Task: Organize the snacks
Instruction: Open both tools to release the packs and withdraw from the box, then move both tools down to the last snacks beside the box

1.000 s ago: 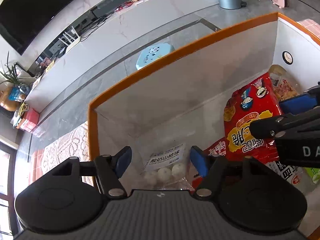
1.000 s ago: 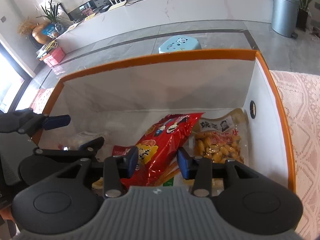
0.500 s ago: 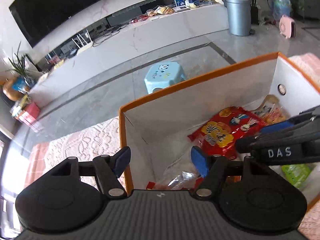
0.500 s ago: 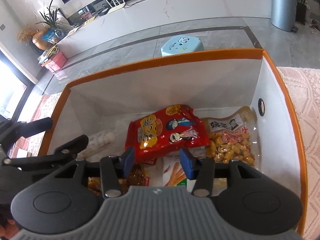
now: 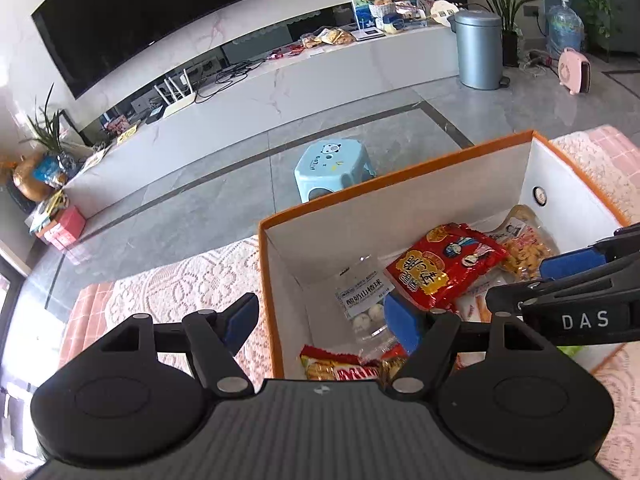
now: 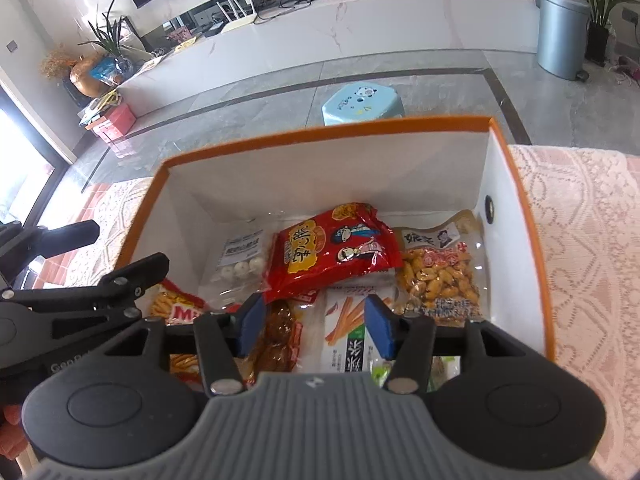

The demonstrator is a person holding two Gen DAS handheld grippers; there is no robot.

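An orange-rimmed white box [image 6: 328, 128] [image 5: 392, 176] holds several snack packs. A red snack bag [image 6: 332, 248] [image 5: 440, 268] lies flat on top in the middle. A clear bag of white balls [image 6: 240, 260] [image 5: 362, 300] lies at its left, a bag of yellow nuts [image 6: 436, 276] at its right, a breadstick box [image 6: 348, 328] in front. My left gripper [image 5: 324, 320] is open and empty, raised over the box's left wall. My right gripper [image 6: 312, 324] is open and empty above the box's near side.
The box stands on a pink lace cloth [image 6: 580, 240]. A light blue stool [image 6: 362, 102] stands on the grey floor beyond it. A long white counter [image 6: 360, 36] and a grey bin [image 6: 560, 32] are further back.
Both grippers have pulled back and up out of the box. The red bag, held upright between the right fingers a second ago, now lies flat in the box. The bag of white balls lies released.
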